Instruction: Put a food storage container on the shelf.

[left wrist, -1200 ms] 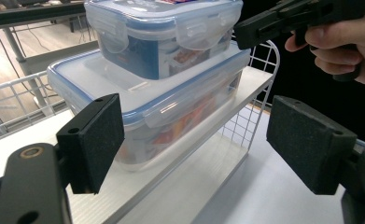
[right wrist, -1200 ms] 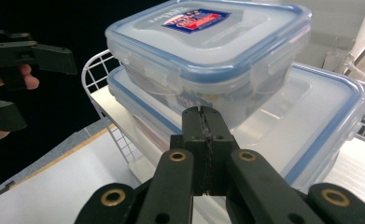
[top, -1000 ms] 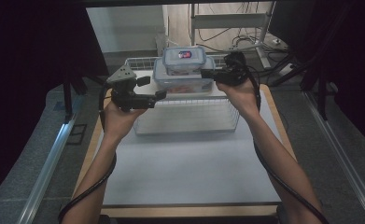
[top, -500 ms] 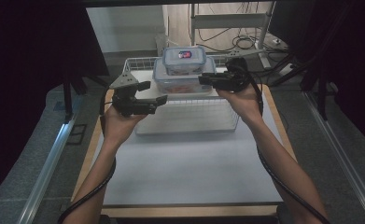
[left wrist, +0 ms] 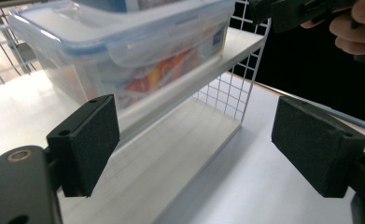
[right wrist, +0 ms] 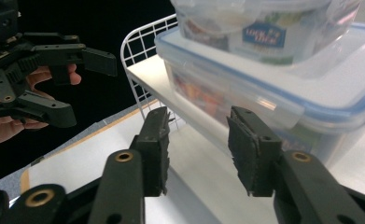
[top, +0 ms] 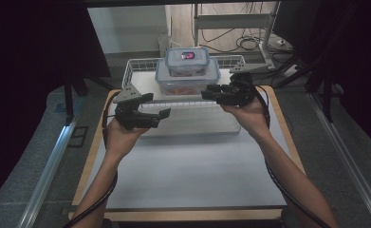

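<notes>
Placement looks finished, as far as the pictures tell. Going from the biggest thing down: the tabletop [top: 183, 166] carries a white wire rack [top: 134, 66] at its far edge, and on the rack's upper shelf sits a large clear box [top: 188, 83] with a blue-rimmed lid and colourful packets inside. A smaller box [top: 188, 59] of the same kind rests stacked on its lid, upright and roughly centred.

Neither box is held. The left gripper [top: 163, 113] hangs off the rack's left front, its jaws spread wide with nothing between them; in the left gripper view the large box [left wrist: 124, 51] lies beyond the pads [left wrist: 89, 140], apart from them. The right gripper [top: 207, 93] sits just in front of the large box's right end; its jaws have just been opening and stand partly apart, empty, with the box edge [right wrist: 273, 88] just past them.

Judging by this, the stack is set down and let go. What seems left is pulling both hands clear of the rack without nudging the boxes.
</notes>
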Available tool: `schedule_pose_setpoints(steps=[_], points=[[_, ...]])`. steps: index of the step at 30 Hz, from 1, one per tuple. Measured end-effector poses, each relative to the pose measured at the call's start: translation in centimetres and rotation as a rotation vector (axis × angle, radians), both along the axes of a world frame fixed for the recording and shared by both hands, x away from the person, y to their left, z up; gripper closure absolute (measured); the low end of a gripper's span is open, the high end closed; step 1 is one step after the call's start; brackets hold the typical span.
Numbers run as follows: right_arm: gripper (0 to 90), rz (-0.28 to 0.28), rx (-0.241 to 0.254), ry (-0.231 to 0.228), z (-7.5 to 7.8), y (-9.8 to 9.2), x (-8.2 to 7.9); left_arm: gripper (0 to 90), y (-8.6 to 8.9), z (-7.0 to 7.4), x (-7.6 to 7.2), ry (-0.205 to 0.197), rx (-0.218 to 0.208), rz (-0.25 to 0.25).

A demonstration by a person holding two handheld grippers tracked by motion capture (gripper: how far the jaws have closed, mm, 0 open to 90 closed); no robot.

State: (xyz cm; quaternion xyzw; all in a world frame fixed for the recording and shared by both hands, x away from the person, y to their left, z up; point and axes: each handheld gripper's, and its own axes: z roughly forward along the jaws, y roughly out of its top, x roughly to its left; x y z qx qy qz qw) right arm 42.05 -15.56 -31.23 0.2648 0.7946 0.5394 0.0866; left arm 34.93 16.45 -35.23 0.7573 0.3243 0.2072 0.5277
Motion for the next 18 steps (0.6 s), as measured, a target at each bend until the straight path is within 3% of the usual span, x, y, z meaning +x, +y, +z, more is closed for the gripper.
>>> schedule_pose_setpoints(steps=[7,12,18], points=[[45.2,-0.009,-0.032,-0.021,-1.1,-0.6,-1.5,11.1,-0.3,-1.3,-1.2,0.014,0.01,0.0],[34.4,-0.013,-0.073,-0.023,-2.8,-1.5,-3.2,7.7,-0.5,-2.6,-2.3,0.028,0.028,0.005],[24.9,-0.007,-0.088,-0.012,-5.2,-2.9,-5.6,5.0,-0.6,-4.6,-3.9,0.054,0.049,0.008]])
